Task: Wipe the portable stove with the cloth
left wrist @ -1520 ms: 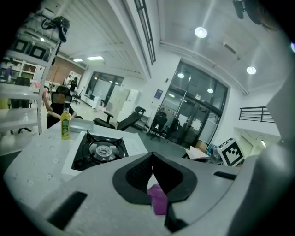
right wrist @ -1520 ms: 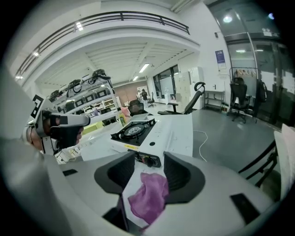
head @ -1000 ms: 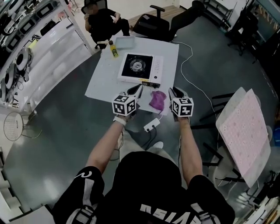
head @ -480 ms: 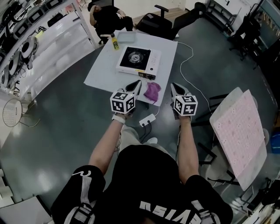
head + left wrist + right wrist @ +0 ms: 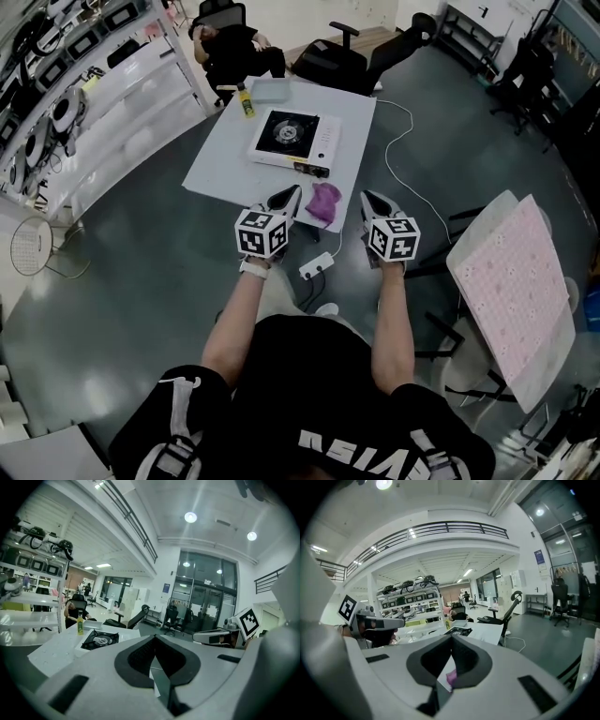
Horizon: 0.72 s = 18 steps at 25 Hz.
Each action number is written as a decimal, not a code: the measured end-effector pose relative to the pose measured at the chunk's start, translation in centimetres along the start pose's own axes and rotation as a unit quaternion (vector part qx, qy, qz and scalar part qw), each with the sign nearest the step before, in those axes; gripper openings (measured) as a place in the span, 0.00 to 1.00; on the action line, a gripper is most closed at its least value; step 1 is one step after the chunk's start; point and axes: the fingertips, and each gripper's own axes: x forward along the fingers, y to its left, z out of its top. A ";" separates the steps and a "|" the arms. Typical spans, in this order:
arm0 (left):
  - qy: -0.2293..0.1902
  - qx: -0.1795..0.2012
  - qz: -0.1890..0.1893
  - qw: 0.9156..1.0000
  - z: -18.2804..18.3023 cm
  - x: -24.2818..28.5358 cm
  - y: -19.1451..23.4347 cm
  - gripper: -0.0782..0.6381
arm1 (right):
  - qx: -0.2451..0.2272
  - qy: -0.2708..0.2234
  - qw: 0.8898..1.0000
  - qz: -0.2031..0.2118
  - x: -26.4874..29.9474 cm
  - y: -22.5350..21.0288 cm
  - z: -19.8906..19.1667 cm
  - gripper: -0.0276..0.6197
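Left gripper point(image 5: 293, 192) and right gripper point(image 5: 367, 198) higher now, jaws together, empty; cloth point(image 5: 324, 202) between, stove point(image 5: 292, 139) beyond.

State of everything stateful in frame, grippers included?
left gripper: shut, empty.
right gripper: shut, empty.
cloth: crumpled at the near edge of the table, not held.
portable stove: flat on the table, nothing on its burner.
bottle: upright on the table.
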 end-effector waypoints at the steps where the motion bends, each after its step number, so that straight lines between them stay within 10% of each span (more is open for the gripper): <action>1: -0.002 -0.003 -0.001 1.000 0.1 0.1 -0.1 0.12 | 0.005 -0.003 1.000 0.000 -0.1 -0.1 0.1 0.06; 18: -0.024 -0.005 -0.013 1.000 1.7 2.8 -0.3 0.12 | -0.003 -0.011 1.000 -0.006 1.0 -1.7 1.3 0.06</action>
